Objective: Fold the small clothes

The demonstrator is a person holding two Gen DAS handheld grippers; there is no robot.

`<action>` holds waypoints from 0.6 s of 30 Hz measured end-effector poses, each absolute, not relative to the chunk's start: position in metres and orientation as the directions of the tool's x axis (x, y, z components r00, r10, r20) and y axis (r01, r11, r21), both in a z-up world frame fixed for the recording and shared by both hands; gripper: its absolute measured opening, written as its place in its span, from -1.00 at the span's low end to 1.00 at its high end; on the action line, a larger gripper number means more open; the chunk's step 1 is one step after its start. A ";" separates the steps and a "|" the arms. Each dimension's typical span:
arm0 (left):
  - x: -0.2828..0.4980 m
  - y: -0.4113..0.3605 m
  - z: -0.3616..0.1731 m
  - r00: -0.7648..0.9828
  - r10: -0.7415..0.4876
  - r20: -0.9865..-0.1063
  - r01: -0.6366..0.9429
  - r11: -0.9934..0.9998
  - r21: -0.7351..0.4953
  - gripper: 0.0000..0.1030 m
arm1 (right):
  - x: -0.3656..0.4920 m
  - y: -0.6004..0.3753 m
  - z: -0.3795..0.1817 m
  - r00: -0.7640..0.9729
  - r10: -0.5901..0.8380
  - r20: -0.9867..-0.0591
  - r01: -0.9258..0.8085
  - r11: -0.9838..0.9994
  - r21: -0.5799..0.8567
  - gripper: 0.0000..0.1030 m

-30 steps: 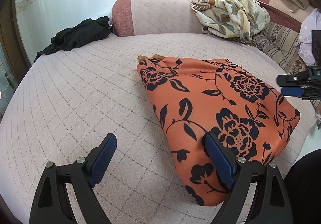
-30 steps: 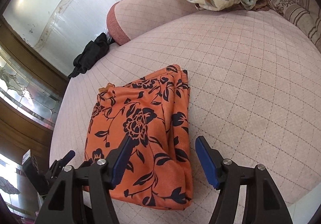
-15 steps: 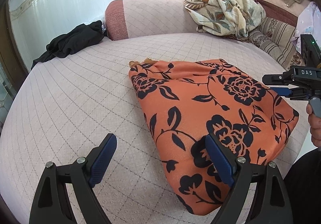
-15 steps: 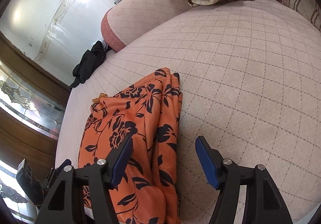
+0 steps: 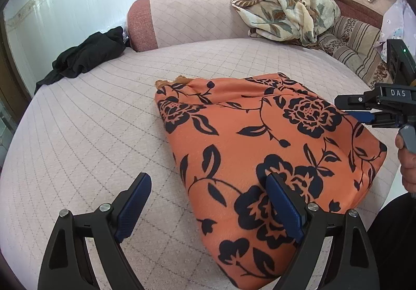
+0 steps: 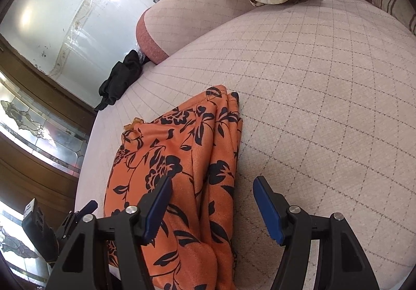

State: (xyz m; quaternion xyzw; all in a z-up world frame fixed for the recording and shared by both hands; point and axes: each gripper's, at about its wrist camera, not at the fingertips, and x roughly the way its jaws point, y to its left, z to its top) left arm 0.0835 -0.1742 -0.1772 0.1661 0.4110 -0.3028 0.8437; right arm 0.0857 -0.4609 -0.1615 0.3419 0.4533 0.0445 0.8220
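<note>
An orange garment with black flowers (image 5: 260,139) lies folded on the pink quilted bed (image 5: 91,134). It also shows in the right wrist view (image 6: 182,173), with its layered folded edge on the right. My left gripper (image 5: 208,201) is open and empty, its right finger over the garment's near corner. My right gripper (image 6: 212,201) is open and empty, straddling the garment's folded edge just above it. The right gripper also shows at the right edge of the left wrist view (image 5: 364,110).
A black garment (image 5: 83,56) lies at the bed's far left corner. A floral blanket (image 5: 283,9) is heaped at the far right beside striped cushions (image 5: 358,48). A pink bolster (image 5: 187,19) runs along the back. The bed's near edge drops off by the garment.
Both grippers have come closer to the garment and lower. The right gripper has shifted along the folded edge. The garment has not moved.
</note>
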 end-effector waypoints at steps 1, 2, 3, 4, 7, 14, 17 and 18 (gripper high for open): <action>0.085 -0.175 -0.177 0.474 -0.377 -0.796 0.649 0.761 0.027 0.75 | 0.086 -0.461 -0.162 0.584 0.387 -0.714 0.237 0.759 0.606 0.34; 0.086 -0.177 -0.178 0.470 -0.379 -0.797 0.651 0.759 0.023 0.75 | 0.086 -0.462 -0.163 0.584 0.390 -0.712 0.238 0.756 0.609 0.34; 0.086 -0.178 -0.178 0.465 -0.382 -0.799 0.655 0.756 0.020 0.75 | 0.087 -0.463 -0.163 0.583 0.394 -0.710 0.240 0.752 0.614 0.34; 0.088 -0.180 -0.179 0.457 -0.386 -0.801 0.660 0.751 0.015 0.75 | 0.087 -0.464 -0.165 0.582 0.399 -0.708 0.243 0.745 0.621 0.34; 0.092 -0.185 -0.183 0.405 -0.414 -0.815 0.682 0.731 -0.033 0.75 | 0.088 -0.466 -0.168 0.577 0.409 -0.706 0.254 0.732 0.632 0.34; 0.109 -0.186 -0.193 0.249 -0.496 -0.832 0.721 0.669 -0.183 0.83 | 0.094 -0.473 -0.183 0.552 0.468 -0.691 0.284 0.674 0.682 0.36; 0.118 -0.186 -0.194 0.210 -0.510 -0.834 0.713 0.663 -0.226 0.83 | 0.096 -0.476 -0.190 0.539 0.487 -0.687 0.301 0.651 0.697 0.40; 0.119 -0.185 -0.195 0.202 -0.512 -0.835 0.711 0.663 -0.234 0.83 | 0.097 -0.477 -0.193 0.533 0.501 -0.682 0.306 0.638 0.707 0.42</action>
